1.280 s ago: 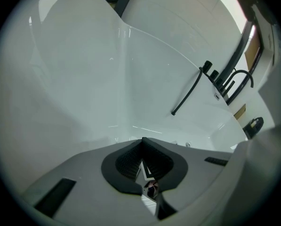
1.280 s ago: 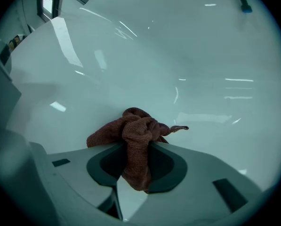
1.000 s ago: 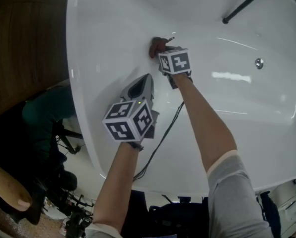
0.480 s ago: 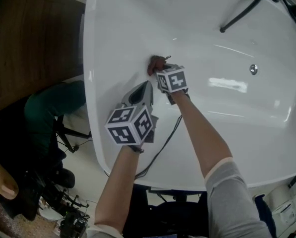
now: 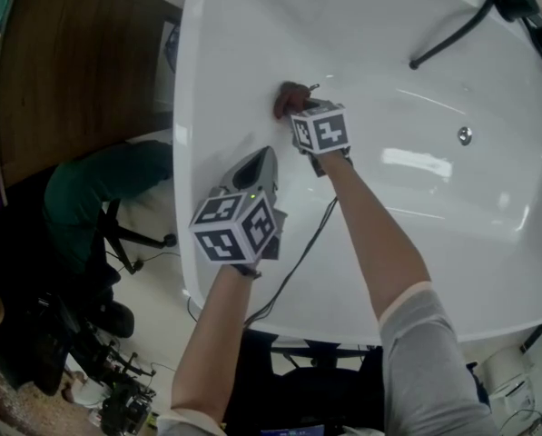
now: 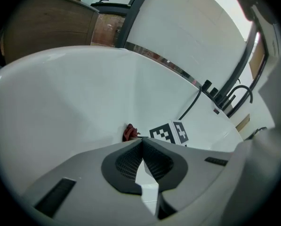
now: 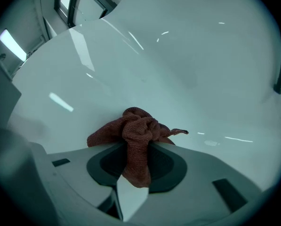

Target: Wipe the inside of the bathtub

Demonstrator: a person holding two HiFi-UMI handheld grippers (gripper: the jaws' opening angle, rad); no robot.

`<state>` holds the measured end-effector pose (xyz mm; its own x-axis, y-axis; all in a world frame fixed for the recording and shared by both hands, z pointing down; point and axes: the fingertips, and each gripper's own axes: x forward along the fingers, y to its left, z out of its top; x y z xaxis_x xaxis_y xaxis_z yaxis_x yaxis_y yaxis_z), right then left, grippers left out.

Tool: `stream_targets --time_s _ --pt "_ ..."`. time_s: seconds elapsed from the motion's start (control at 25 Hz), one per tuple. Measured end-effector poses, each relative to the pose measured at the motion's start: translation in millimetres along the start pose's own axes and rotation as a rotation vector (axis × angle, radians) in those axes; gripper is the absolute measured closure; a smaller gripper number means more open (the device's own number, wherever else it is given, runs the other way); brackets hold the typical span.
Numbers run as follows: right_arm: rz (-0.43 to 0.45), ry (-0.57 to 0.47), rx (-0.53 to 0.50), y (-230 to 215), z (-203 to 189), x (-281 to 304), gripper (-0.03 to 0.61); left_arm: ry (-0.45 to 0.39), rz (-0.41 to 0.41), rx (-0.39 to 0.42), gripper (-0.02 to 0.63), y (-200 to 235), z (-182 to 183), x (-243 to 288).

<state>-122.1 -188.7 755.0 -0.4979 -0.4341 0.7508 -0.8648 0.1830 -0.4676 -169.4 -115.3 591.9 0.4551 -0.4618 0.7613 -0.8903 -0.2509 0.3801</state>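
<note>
A dark brown wooden cabinet (image 5: 71,71) stands along the left side of the bathtub (image 5: 252,25). Below the cabinet sits a teal chair (image 5: 98,198) on a black wheeled base (image 5: 139,239). The floor (image 5: 157,325) is pale and smooth, and a tangle of black cables and gear (image 5: 116,398) lies at its lower left corner. In the left gripper view a white panelled wall (image 6: 187,36) rises behind the tub, crossed by a dark slanting frame (image 6: 133,18). The right gripper view shows a dark-framed window (image 7: 76,1) high up and a bright strip of light (image 7: 11,44) at the left.
</note>
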Motion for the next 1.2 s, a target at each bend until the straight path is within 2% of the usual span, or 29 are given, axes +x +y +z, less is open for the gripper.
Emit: stream_targets --time_s 0.16,0.28,0.4,0.6,0.72,0.88,1.04,1.2 --pt "0.077 0.051 -0.047 37.3 -41.6 -14.2 0.465 0.007 -0.002 0.001 0.607 -6.1 -2.6 -11.4" --pt "0.074 0.075 -0.042 49.7 -57.3 -21.1 0.465 0.011 0.005 -0.008 0.607 -7.7 -2.5 -22.8" --pt "0.049 0.083 -0.049 46.8 -45.7 -21.3 0.466 0.007 0.011 -0.013 0.607 -5.5 0.7 -33.1" --pt "0.017 0.035 -0.036 34.9 5.9 -19.1 0.467 -0.004 0.020 -0.028 0.607 0.5 6.0 -40.7" --pt "-0.005 0.029 -0.057 31.7 24.2 -21.2 0.468 -0.005 0.017 -0.034 0.607 -1.5 5.9 -44.1" --pt "0.010 0.015 -0.041 42.8 19.0 -27.8 0.466 -0.013 0.019 -0.047 0.607 1.3 6.8 -50.1" --pt "0.058 0.039 -0.049 68.7 -4.0 -37.1 0.465 -0.017 0.025 -0.056 0.607 2.3 6.1 -58.8" --pt "0.048 0.059 -0.066 80.7 -8.9 -43.1 0.465 -0.026 0.024 -0.059 0.607 -3.2 9.3 -69.2"
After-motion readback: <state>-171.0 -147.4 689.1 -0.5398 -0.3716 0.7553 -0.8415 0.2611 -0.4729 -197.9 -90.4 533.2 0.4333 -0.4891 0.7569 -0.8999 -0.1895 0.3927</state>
